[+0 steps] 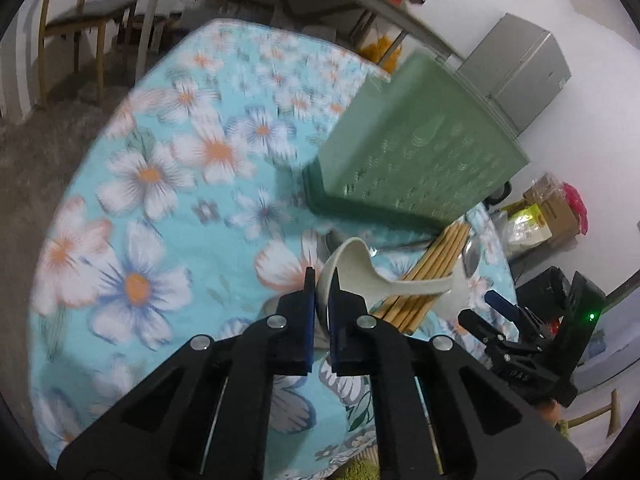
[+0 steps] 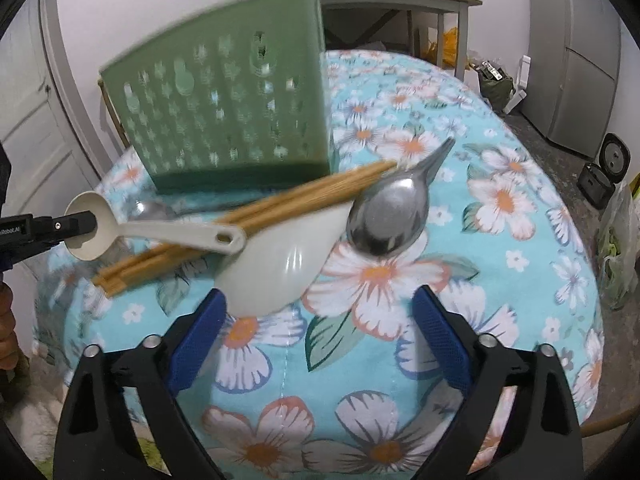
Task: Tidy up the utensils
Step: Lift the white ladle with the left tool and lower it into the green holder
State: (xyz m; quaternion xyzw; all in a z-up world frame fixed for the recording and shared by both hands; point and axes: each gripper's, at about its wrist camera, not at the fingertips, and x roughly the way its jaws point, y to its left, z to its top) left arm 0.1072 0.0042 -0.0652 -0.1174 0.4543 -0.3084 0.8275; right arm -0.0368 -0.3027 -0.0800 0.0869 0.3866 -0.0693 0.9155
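Frankly, motion blur smears the green slotted basket (image 2: 224, 108) and the bundle of wooden chopsticks (image 2: 240, 216), so I cannot count the sticks, and a thin metal spoon (image 2: 154, 210) lies half hidden behind them. The left gripper (image 1: 322, 286) has its jaws pressed together on the bowl rim of a cream plastic ladle (image 1: 352, 264), whose handle crosses over the chopsticks. The right gripper (image 2: 318, 312) stands with jaws spread wide and nothing pinched; a white rice scoop (image 2: 288, 256) lies just ahead of its left finger, touching a large steel spoon (image 2: 386, 216) on the floral tablecloth (image 2: 500, 240).
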